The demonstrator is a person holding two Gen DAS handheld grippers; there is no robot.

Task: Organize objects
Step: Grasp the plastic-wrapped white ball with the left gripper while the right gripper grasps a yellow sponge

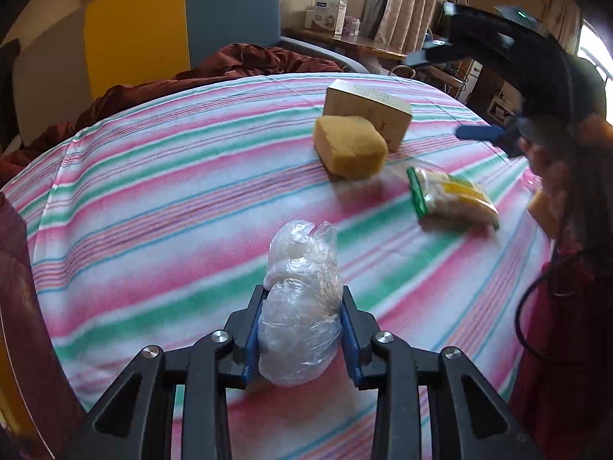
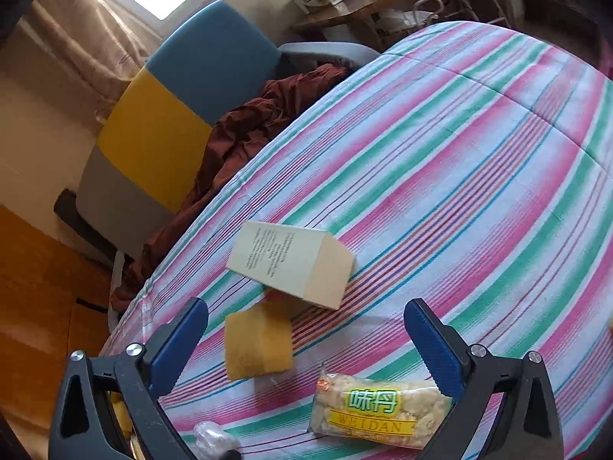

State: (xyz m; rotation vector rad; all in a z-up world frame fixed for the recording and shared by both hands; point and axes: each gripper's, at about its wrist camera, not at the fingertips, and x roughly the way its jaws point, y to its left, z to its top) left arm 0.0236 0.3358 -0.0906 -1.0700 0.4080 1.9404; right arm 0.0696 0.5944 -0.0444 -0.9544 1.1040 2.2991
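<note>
My left gripper (image 1: 302, 299) is shut on a crumpled clear plastic bag (image 1: 302, 299), held just above the striped bedspread (image 1: 153, 199). Ahead of it lie a yellow sponge (image 1: 349, 146), a beige cardboard box (image 1: 367, 109) touching it behind, and a snack packet (image 1: 452, 197) to the right. My right gripper (image 2: 306, 341) is open and empty, hovering above the sponge (image 2: 257, 347) and the snack packet (image 2: 377, 408); the box (image 2: 293, 262) lies beyond. The plastic bag's tip (image 2: 210, 439) shows at the bottom edge. The right gripper also shows in the left wrist view (image 1: 479, 94).
A dark red blanket (image 1: 230, 65) is bunched at the far edge of the bed. A blue and yellow chair back (image 1: 172, 27) stands behind it. A wooden shelf with boxes (image 1: 333, 15) stands by the curtains. Another yellow sponge piece (image 1: 542, 211) sits at the right edge.
</note>
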